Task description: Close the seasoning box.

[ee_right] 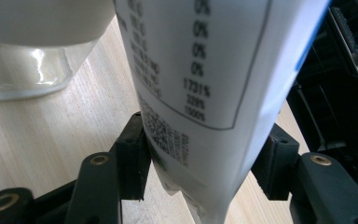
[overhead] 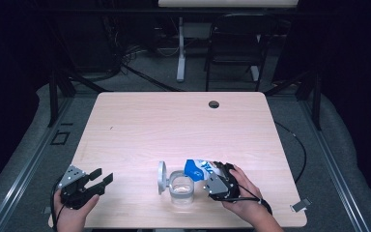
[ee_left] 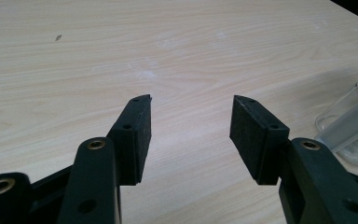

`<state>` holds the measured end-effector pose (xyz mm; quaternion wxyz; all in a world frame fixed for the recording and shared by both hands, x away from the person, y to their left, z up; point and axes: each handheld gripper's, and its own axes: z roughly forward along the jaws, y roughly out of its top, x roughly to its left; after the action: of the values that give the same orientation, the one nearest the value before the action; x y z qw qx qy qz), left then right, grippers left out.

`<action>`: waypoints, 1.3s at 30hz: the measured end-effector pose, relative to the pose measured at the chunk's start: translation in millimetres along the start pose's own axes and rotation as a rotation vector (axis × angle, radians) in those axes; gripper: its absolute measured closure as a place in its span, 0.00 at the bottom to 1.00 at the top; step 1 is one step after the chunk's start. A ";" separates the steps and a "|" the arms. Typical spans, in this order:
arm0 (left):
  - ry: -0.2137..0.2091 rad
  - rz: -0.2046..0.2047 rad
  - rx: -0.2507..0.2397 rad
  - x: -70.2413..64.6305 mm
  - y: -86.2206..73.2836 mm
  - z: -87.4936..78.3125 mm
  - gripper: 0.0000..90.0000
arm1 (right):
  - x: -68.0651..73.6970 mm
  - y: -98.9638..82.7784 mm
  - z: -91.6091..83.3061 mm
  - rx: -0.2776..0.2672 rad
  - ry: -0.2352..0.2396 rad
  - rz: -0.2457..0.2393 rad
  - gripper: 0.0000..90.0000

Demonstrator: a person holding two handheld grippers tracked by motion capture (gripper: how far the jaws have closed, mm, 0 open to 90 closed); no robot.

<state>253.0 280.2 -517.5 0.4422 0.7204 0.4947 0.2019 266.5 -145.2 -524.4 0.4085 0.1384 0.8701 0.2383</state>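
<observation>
Near edge, left: the left gripper (overhead: 98, 181), black with a grey three-cornered plate, held in the person's left hand (overhead: 70, 212). Its 2 jaws stand wide apart over bare wood, with nothing between the pads (ee_left: 256, 135).

Near edge, right: the right gripper (overhead: 216, 170), held in the person's right hand (overhead: 244, 191). Its 2 jaws are closed onto the lower end of a blue-and-white printed packet (overhead: 197, 169); the left pad (ee_right: 137, 149) presses against the packet's side, and the packet (ee_right: 205, 93), carrying a table of percentages, fills the gap between the jaws. The packet leans toward the jar, its top end at the jar's rim.

Near centre: 1 clear square glass jar (overhead: 181, 187), open, standing on the table just beside the right gripper. Its round hinged lid (overhead: 162, 177) stands on edge at the jar's left side.

Support: 1 pale wooden rectangular table (overhead: 174, 125).

Far side of table: 1 small dark round hole (overhead: 214, 104) near the back edge.

Beyond the table: 1 dark folding chair (overhead: 234, 43) and 1 white desk leg (overhead: 180, 48) on a grey floor.
</observation>
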 end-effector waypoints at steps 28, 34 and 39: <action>0.002 -0.002 -0.003 0.8 0.3 -0.8 0.54 | 8.5 -2.8 1.0 0.021 -0.041 -0.105 0.51; 0.005 -0.002 -0.003 1.4 -0.1 -0.8 0.54 | 7.7 -1.7 -0.2 0.037 -0.060 -0.149 0.51; 0.005 -0.004 -0.004 1.5 -0.1 -1.0 0.54 | 8.5 -2.0 -0.7 0.034 -0.064 -0.162 0.51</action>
<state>253.0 281.9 -517.3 0.4427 0.7180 0.4969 0.2038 260.5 -143.4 -530.6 0.4517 0.0821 0.8689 0.1852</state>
